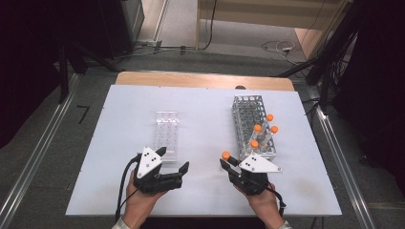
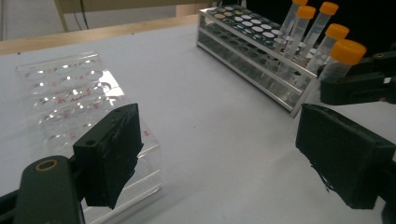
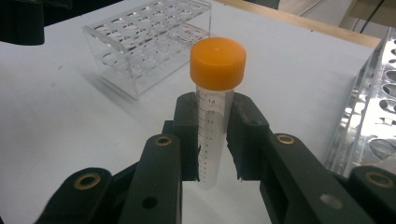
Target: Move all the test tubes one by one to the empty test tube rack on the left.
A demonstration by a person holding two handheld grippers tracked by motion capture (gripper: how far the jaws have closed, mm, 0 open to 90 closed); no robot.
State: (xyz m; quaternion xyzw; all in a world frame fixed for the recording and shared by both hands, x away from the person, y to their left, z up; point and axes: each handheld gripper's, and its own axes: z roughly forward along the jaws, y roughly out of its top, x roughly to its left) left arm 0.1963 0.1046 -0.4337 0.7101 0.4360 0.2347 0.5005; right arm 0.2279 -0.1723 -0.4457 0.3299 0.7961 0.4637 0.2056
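The right gripper (image 1: 226,162) is clamped on a clear graduated tube (image 3: 211,135) with an orange cap (image 3: 218,63); in the right gripper view the two black pads press its sides just below the cap, the tube stands upright between them, and its lower end hangs past the pads over the white table (image 1: 205,109). In the high view this gripper sits near the front edge of the table, right of centre, with the orange cap just left of the near end of the metal rack (image 1: 248,112), which holds four more orange-capped tubes (image 1: 265,131) at its near right part. The left gripper (image 1: 173,160) is held at the near left, its jaws spread wide with nothing between them; the left gripper view shows bare table between the pads. One of its jaws lies just beside the near end of the clear plastic rack (image 1: 166,131), which rests on the table left of centre and has empty holes. The two grippers are apart, side by side, and the held tube (image 2: 338,63) shows at the right edge of the left gripper view, in front of the metal rack.
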